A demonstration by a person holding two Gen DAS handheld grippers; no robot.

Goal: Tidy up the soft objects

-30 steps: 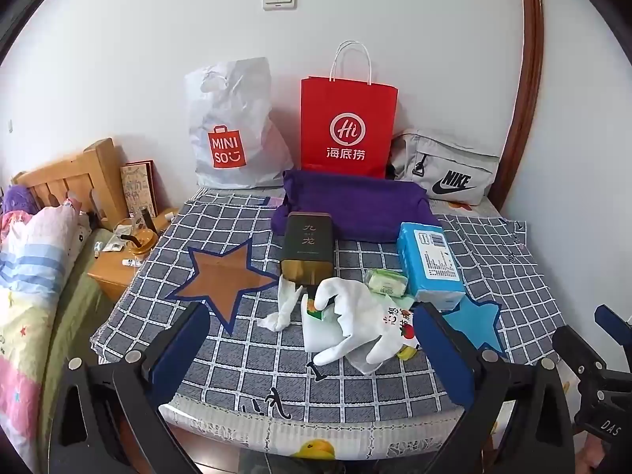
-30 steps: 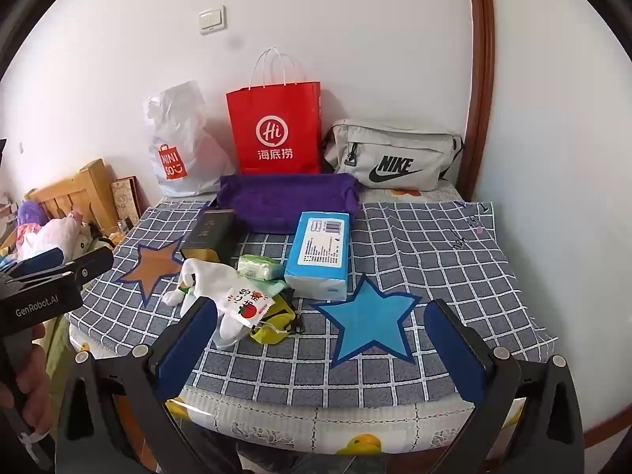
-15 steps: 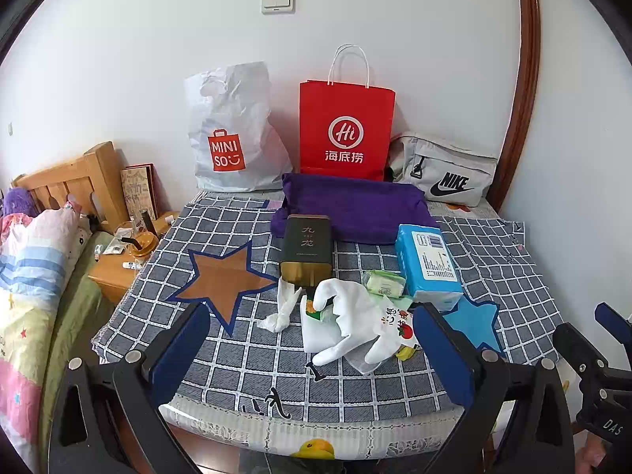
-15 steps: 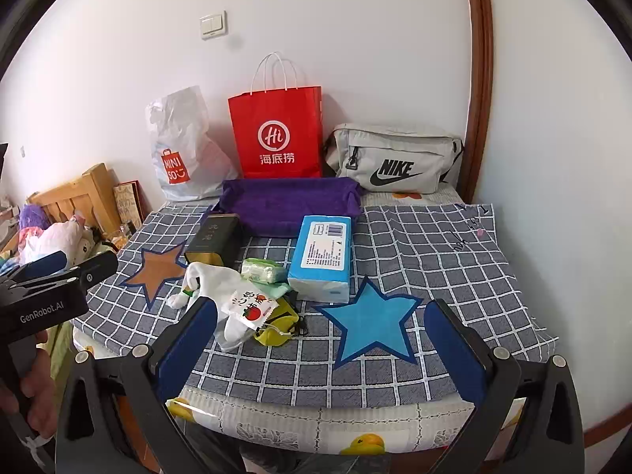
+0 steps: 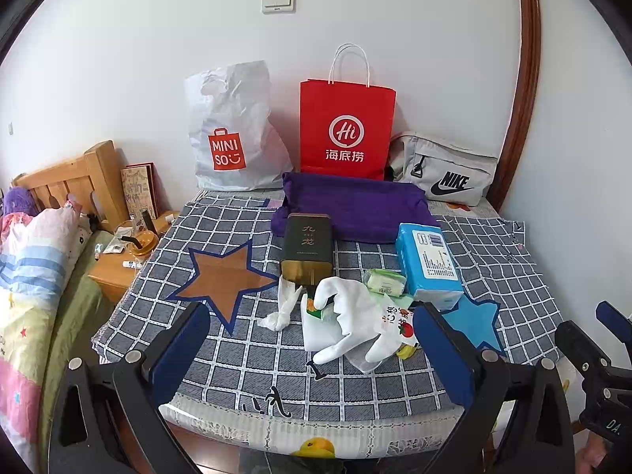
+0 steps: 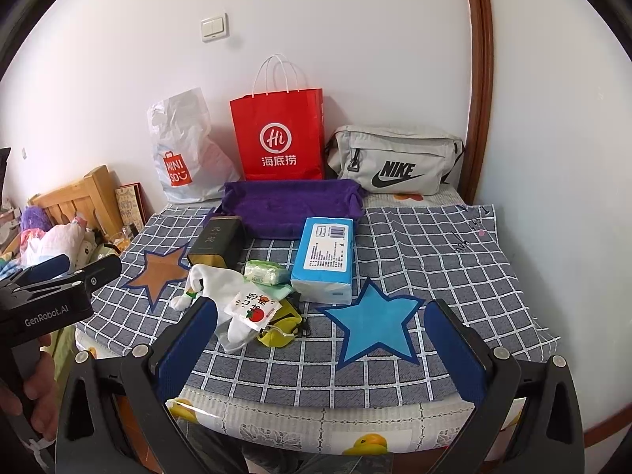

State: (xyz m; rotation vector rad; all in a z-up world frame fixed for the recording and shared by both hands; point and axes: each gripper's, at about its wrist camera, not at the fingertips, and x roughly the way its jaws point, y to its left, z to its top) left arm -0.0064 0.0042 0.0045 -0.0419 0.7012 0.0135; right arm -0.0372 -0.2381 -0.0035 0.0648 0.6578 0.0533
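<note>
Soft pile: I see a white glove (image 5: 347, 324) draped over a small heap near the front middle of the checked cloth (image 5: 221, 359), with a crumpled tissue (image 5: 282, 308) just to its left and a snack packet (image 6: 252, 306) printed with a tomato on its right.
Neighbours: a blue tissue pack (image 5: 428, 260) and a green wipes pack (image 5: 383, 281) sit just behind the heap; a dark tin (image 5: 307, 245) lies behind the glove, and a folded purple towel (image 5: 355, 205) lies further back before the red paper bag (image 5: 345, 126).
Left gripper (image 5: 312, 349): spread wide, empty, held short of the cloth's front edge.
Right gripper (image 6: 320, 349): also spread wide and empty.
Only in the right view: a yellow item (image 6: 278, 331) under the packet (the left view shows just a sliver), and a hand (image 6: 33, 395) on the left gripper's handle.
Open room: the right half of the cloth, around the blue star (image 6: 375, 322), is bare; the wall closes the right side.
</note>
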